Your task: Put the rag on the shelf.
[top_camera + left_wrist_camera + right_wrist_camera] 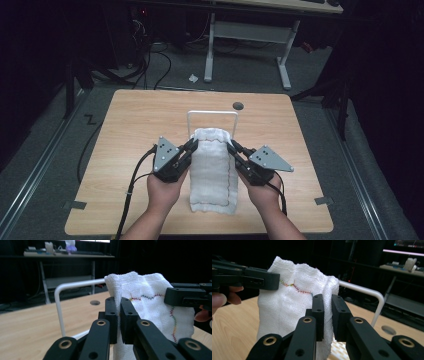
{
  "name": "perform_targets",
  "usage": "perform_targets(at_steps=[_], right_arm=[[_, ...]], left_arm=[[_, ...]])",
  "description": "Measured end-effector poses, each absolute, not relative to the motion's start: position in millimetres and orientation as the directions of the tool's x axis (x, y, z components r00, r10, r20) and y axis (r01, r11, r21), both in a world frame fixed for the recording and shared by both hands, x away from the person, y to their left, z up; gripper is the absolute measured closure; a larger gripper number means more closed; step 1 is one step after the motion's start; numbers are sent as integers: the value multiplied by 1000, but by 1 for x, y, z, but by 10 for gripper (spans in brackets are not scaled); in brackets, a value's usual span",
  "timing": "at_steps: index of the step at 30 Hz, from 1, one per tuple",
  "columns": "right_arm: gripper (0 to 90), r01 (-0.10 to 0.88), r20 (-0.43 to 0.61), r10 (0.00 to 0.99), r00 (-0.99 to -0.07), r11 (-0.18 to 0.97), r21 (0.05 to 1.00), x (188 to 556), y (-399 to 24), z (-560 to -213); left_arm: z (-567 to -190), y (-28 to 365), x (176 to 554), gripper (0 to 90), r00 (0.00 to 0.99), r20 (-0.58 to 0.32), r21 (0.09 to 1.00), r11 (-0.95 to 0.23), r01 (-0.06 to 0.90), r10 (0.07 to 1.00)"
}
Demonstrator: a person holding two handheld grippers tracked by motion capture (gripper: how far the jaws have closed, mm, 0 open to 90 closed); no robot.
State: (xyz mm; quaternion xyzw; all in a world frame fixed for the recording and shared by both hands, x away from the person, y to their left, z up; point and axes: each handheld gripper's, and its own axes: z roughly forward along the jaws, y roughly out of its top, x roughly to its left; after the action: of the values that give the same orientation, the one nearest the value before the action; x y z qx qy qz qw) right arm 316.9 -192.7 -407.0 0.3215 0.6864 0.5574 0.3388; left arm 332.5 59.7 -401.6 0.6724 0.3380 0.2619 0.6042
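- A person stands at the near side of a light wooden table [135, 120], a gripper in each hand.
- Between the two grippers hangs a white gauze cloth [212, 170] with a wavy line of coloured stitching near its edge; its upper end is lifted off the table and its lower end trails down toward the near edge.
- The left gripper [191, 145] has its jaws closed tight on the cloth's upper left corner; in the left gripper view [119, 315] the fabric is pinched between the two black pads.
- The right gripper [232, 146] has its jaws clamped on the upper right corner; in the right gripper view [327, 315] a fold of cloth sits squeezed between them.
- Just behind the raised cloth stands a white wire rack [212, 113], an upright bar bent into a hoop, planted on the table.
- A small round hole [238, 105] is set in the tabletop near the far edge, beyond the rack.
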Motion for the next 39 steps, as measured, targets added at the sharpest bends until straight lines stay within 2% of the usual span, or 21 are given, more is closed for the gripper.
perform_targets(at_steps=[12,25,39], right_arm=[[822,-18,-134,823,-552,148,989,319,-189,-374],[822,-39,-135,819,-558,137,990,326,-190,-354],[822,-67,-119,841,-528,99,993,370,-191,-318]], left_arm=[[-371,65,333,859,628,-26,998,-12,57,778],[-350,66,342,859,633,9,999,-29,20,774],[-307,59,399,860,623,42,999,-55,1,781]])
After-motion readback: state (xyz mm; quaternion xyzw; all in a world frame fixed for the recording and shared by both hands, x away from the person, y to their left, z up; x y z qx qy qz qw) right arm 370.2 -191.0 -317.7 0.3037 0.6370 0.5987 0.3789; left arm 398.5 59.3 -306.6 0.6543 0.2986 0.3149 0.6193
